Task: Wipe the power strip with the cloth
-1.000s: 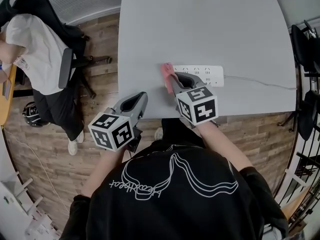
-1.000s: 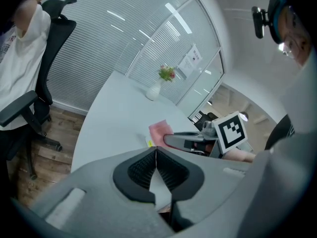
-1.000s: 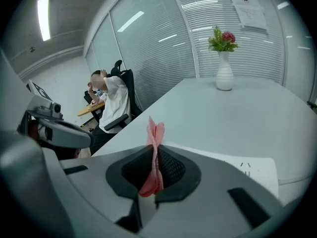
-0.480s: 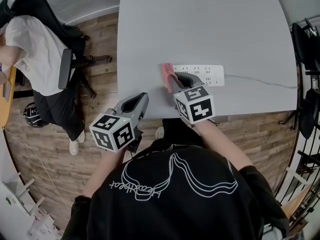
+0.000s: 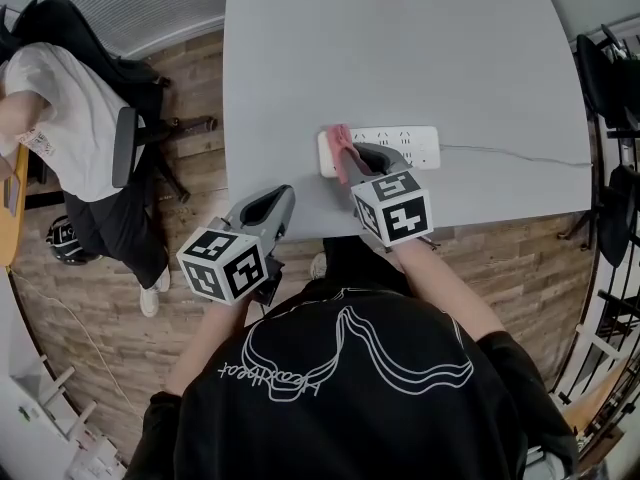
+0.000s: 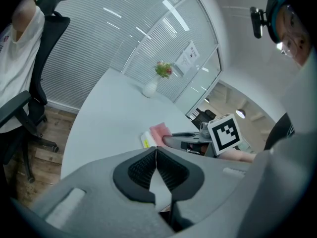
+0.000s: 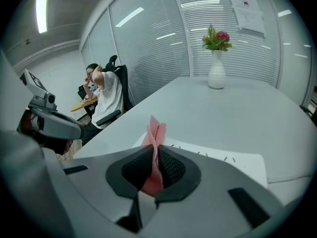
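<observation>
I get bright, even light on the pale grey curved table [image 5: 420, 58], shadows faint. Both gripper views bow strongly around that table with black corners, and a white ceiling strip lamp [image 7: 42, 4] glares above it.

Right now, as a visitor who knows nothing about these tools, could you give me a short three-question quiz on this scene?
1. True or false: the left gripper has its jaws wide apart.
2. What is clamped in the right gripper? A: a sponge. B: a pink cloth. C: a pen.
3. Fill in: in the head view, the cable of the power strip runs off toward the ___ side.

Key: 1 false, its jaws are together and empty. 2 B. 3 right.
</observation>
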A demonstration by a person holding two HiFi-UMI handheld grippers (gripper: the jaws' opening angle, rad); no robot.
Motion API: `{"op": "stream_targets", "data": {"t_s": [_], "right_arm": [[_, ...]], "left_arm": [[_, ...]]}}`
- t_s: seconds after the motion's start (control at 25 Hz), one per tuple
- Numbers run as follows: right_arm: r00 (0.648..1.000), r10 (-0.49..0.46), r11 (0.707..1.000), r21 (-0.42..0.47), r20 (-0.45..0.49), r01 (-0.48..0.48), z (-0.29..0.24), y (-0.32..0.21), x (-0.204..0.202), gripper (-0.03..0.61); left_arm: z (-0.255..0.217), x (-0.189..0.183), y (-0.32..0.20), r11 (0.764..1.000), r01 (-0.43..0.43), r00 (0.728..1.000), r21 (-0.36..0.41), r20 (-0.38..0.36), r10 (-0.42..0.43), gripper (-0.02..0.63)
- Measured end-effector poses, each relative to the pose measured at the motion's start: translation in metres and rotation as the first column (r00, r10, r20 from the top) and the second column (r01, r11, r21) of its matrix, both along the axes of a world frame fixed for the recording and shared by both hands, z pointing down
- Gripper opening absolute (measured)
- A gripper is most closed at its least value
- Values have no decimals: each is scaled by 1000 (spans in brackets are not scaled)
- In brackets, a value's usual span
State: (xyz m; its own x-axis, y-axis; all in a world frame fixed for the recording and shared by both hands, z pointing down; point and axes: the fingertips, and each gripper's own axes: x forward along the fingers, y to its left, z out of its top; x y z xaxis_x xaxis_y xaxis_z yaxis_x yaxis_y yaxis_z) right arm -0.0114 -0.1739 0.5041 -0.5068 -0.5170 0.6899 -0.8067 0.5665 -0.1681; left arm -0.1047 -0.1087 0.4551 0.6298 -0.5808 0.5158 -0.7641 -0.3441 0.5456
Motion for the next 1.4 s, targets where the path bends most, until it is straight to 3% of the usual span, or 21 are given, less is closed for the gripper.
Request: {"op": "stream_targets", "data": {"t_s": [0.6, 1.4], "right_arm": [[991, 130, 991, 31, -41, -129, 0, -4, 80, 34], [944, 324, 946, 50, -66, -321, 0, -1, 179, 34]], "left_arm": [[1, 27, -5, 999, -48, 999, 1, -4, 48, 14], [-2, 48, 4, 996, -89, 996, 3, 7, 89, 14]]}}
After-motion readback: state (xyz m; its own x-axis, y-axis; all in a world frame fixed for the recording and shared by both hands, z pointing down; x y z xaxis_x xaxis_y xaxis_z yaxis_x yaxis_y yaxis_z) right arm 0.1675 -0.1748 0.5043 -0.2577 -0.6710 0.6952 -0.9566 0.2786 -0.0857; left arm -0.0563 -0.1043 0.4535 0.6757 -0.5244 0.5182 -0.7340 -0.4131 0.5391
